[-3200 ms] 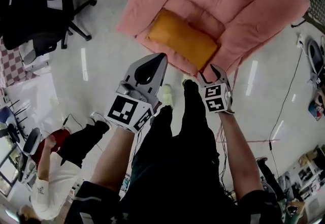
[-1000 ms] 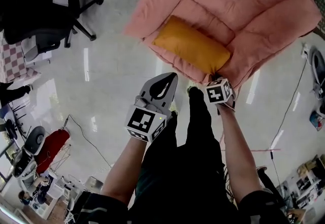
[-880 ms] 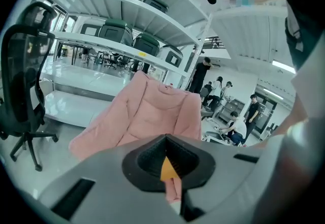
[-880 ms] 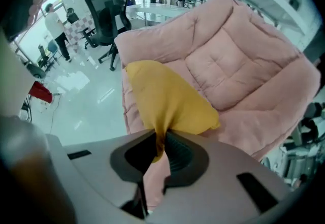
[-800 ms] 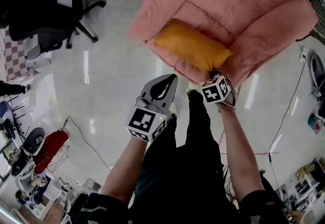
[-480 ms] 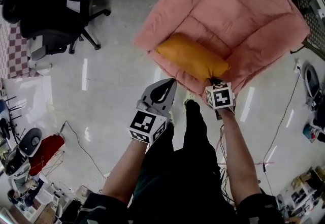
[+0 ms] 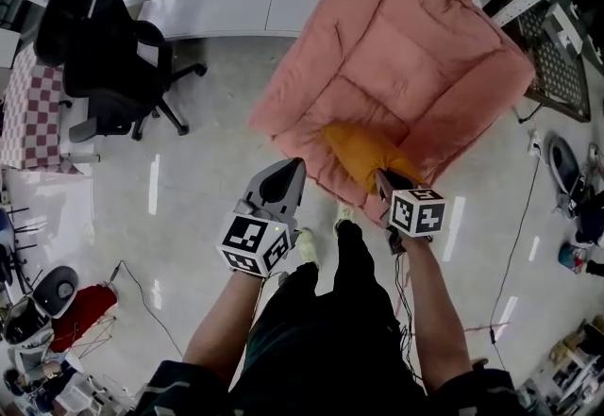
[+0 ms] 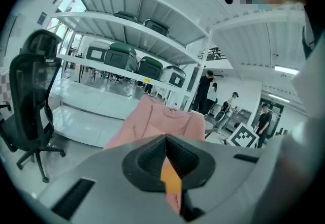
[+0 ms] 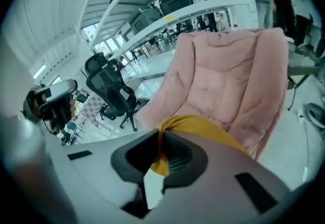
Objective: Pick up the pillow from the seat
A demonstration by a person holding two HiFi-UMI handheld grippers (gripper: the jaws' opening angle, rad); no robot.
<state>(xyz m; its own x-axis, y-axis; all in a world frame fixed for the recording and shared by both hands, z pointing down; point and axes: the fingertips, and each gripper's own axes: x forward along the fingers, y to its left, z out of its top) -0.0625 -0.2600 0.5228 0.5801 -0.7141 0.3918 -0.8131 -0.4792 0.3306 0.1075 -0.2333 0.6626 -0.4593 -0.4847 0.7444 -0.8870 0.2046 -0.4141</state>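
**A lab or test hall laid out as open work space**

White metal shelves (image 8: 127, 25) hold rows of dark hard cases (image 8: 122, 55) along one side. A black office chair (image 7: 109, 56) stands on a pale, glossy floor (image 7: 208, 169), and loose cables (image 7: 517, 240) trail across it. Several people (image 8: 205, 91) stand at the far end. A pink padded seat (image 7: 415, 74) sits out in the open floor.

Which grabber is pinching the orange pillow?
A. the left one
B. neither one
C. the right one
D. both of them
C: the right gripper has its jaws closed on a bunched corner of the orange pillow, while the left gripper is shut with nothing between its jaws.
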